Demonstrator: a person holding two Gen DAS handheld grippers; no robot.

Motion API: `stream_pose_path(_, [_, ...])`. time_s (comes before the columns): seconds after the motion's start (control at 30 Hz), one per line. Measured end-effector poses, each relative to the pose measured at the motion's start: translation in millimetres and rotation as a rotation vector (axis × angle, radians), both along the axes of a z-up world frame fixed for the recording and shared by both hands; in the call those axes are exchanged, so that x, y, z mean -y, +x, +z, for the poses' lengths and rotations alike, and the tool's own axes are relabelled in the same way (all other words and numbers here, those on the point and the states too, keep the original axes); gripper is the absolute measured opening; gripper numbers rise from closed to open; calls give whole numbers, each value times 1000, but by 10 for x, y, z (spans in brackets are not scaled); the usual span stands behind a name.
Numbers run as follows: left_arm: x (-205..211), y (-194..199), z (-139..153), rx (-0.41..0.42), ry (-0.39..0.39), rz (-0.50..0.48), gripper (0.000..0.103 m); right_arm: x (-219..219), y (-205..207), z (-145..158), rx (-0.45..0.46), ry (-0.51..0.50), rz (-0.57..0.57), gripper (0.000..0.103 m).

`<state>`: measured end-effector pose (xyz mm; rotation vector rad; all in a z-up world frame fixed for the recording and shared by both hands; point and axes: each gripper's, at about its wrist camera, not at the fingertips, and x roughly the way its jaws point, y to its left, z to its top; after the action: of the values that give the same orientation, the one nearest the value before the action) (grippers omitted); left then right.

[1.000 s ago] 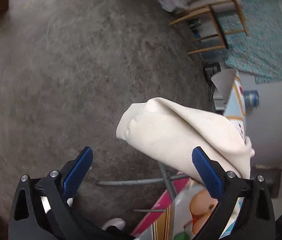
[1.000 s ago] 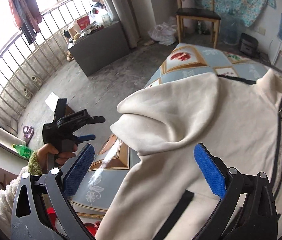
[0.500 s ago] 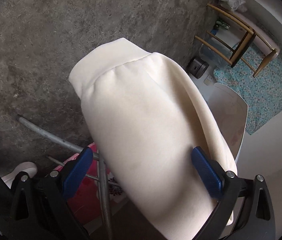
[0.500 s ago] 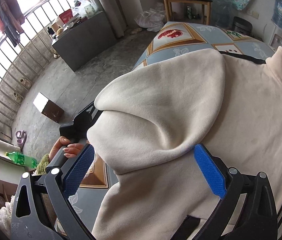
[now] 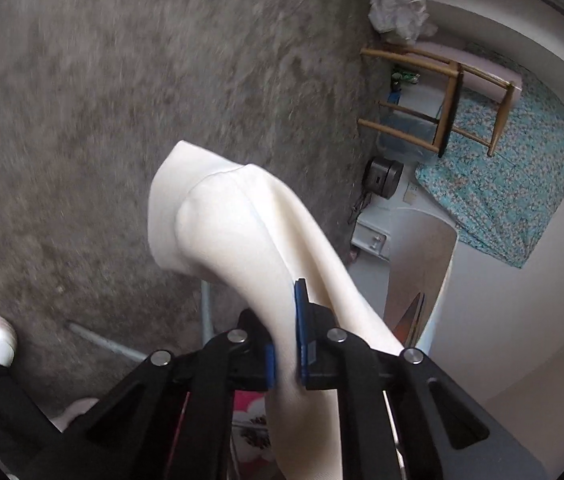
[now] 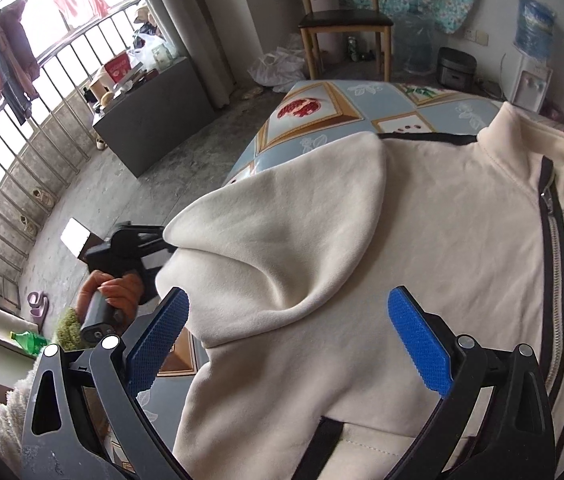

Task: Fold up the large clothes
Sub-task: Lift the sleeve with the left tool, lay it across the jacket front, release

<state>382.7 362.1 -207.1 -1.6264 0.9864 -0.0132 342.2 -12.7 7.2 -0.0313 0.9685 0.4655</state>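
A cream zip-up jacket (image 6: 422,220) with black trim lies on a table with a patterned blue cloth (image 6: 322,108). Its sleeve (image 5: 250,240) hangs off the table's left edge over the floor. My left gripper (image 5: 286,344) is shut on that sleeve, with the cuff sticking out past the blue pads. It also shows in the right wrist view (image 6: 138,240), held in a hand beside the bunched sleeve (image 6: 274,248). My right gripper (image 6: 286,344) is open and empty, just above the jacket's sleeve and chest.
A wooden chair (image 6: 342,24) stands beyond the table, with a water dispenser (image 6: 532,40) and a black appliance (image 6: 456,68) by the wall. A grey cabinet (image 6: 150,112) stands near the barred window. The concrete floor (image 5: 122,120) and the table's metal legs (image 5: 206,304) lie under the left gripper.
My left gripper has closed on the sleeve, which lay between its open jaws half a second ago. The right gripper stays open and has pulled back slightly.
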Motion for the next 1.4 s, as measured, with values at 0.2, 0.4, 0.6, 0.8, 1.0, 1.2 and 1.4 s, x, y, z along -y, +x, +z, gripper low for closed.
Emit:
stream_pose_path(0.2, [82,-263,1926,329,504,-79,7,629,-186,358,104,27,-97,97])
stream_pose_path(0.4, [1541,-711,3467,693,777,-410,7,1449,-533,555,167,-56,-238,97])
stream_pose_path(0.6, [3173,-1057,3364,763,825,-782,15,2182,-846,347,66,-94,-376,97])
stream_pose_path(0.8, [3899,-1432,2583,676,965,-913,44,2450,-1001,-31,-43,-205,-431,97])
stream_pose_path(1.0, [3878,-1558,2219,615,1134,-968,60,2397,-986,-261,-96,-198,-408,97])
stream_pose_path(1.2, [3895,-1588,2072,582,1218,-999,84,2238,-984,-440,-108,-247,-376,97])
stream_pose_path(1.4, [3719,-1555,1872,481,1181,-966,92,2279,-1029,-537,-99,-211,-367,97])
